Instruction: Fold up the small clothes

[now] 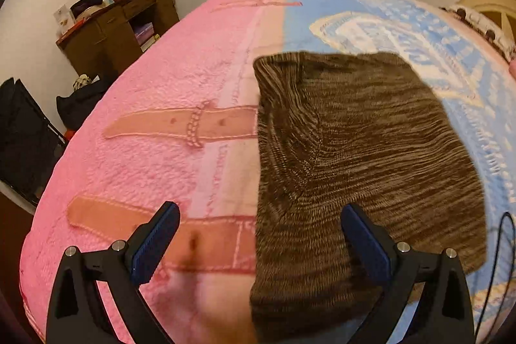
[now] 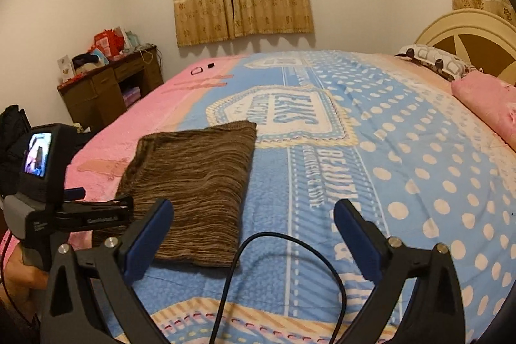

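Across the pink-and-blue bedspread (image 2: 403, 150) lay our folded brown knit garment (image 2: 196, 182), at ten o'clock from the wide, empty right gripper (image 2: 253, 234); left gripper (image 1: 259, 234) gaped over its edge.

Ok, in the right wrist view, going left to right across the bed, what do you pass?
Left gripper → brown knit → black cable → blue dotted blanket → pink pillow
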Tool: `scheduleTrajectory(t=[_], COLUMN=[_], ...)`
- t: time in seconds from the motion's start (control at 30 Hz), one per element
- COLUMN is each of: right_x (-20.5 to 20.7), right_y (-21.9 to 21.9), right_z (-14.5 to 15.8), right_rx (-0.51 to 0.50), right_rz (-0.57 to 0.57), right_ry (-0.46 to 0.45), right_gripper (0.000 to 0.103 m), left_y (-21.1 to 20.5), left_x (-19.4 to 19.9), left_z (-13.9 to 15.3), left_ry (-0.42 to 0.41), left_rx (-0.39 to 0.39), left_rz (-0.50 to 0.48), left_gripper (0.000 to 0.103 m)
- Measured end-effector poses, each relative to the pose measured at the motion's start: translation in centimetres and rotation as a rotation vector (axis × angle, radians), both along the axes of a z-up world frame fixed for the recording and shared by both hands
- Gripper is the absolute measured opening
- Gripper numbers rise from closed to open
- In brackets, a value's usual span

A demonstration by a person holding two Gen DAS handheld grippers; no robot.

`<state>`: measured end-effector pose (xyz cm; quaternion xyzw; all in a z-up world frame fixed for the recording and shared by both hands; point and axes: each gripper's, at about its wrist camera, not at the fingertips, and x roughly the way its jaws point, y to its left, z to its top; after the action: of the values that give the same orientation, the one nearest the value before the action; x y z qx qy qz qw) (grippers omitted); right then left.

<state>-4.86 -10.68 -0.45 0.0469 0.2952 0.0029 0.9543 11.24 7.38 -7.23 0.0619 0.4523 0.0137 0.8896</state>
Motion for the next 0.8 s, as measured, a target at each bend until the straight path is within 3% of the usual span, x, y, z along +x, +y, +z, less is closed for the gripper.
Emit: scheduleTrajectory(t=[0.07,0.27,0.43,0.5,0.6,0.8], right_x=[0.1,0.5,1.3,1.8,2.7,5.6], right_y=[0.0,-0.1,0.3,0.6,0.2,-0.9], right_z=[-0.4,-1.2,-1.3,-1.3,-1.2,-1.7], right_rx=[-0.011,-0.03,-0.014,0.006,0.077,0.174], right_rz=[-0.01,-0.037,-0.017,0.002,0.017,0.062], right_ry=[0.01,0.027,0.04,0.046,0.055,0.108], right_gripper=[0.102,0.102,0.102,0.102,0.102,0.102], left_y=[0.0,1.8,0.4,0.8,3.0,3.3], left_x=[0.3,0.2,-0.9,-0.8,-0.2,0.3], left_z=[-0.7,-1.7,-1.6,-1.7,-1.9,0.4], left_ry=[0.002,-0.016,-0.118,-0.11,-0.064,-0.01], left_rx=[-0.009,-0.159,-0.074,-0.1,-0.256,-0.267], left_rz=[0.002,0.043,0.002,0.002,-0.005,-0.051], left_gripper=[0.101,0.102,0.102,0.102,0.102,0.102])
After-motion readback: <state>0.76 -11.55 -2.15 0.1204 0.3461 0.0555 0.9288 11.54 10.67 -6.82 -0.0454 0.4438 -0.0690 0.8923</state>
